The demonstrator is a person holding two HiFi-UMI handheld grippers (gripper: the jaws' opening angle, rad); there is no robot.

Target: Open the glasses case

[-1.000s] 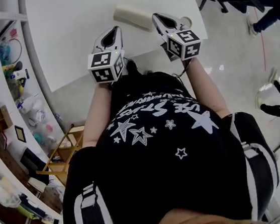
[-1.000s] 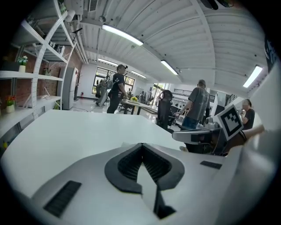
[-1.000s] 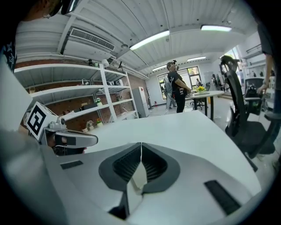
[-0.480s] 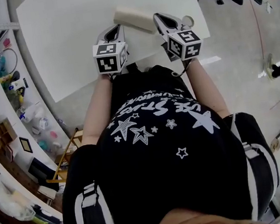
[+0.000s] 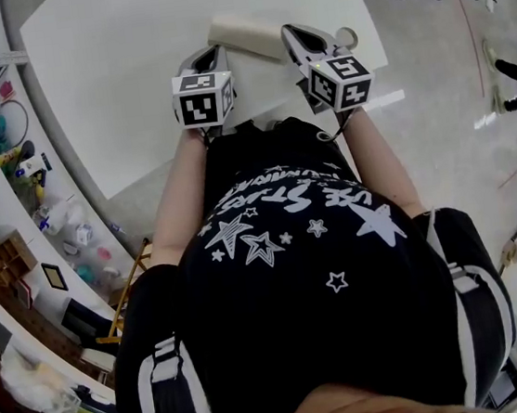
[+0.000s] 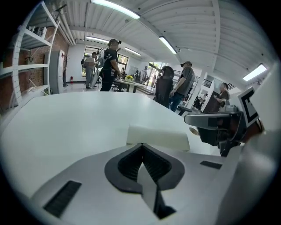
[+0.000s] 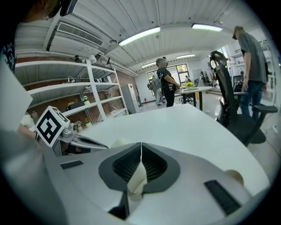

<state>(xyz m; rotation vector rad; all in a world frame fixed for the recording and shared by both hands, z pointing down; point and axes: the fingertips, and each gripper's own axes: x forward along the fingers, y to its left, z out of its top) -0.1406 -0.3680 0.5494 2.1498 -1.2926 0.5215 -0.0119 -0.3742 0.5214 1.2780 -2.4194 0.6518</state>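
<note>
The cream glasses case [image 5: 247, 36] lies on the white table [image 5: 112, 79], close to its near edge and toward the near right corner. Its lid looks shut, though the seam is hard to make out. The left gripper [image 6: 141, 145] has its jaws pressed together on nothing, just short of the case. The right gripper [image 7: 141, 144] is likewise closed and empty, over the case's right end. A small round thing [image 5: 346, 39] sits by the right edge. Beyond the case the tabletop runs broad toward its far and left edges.
</note>
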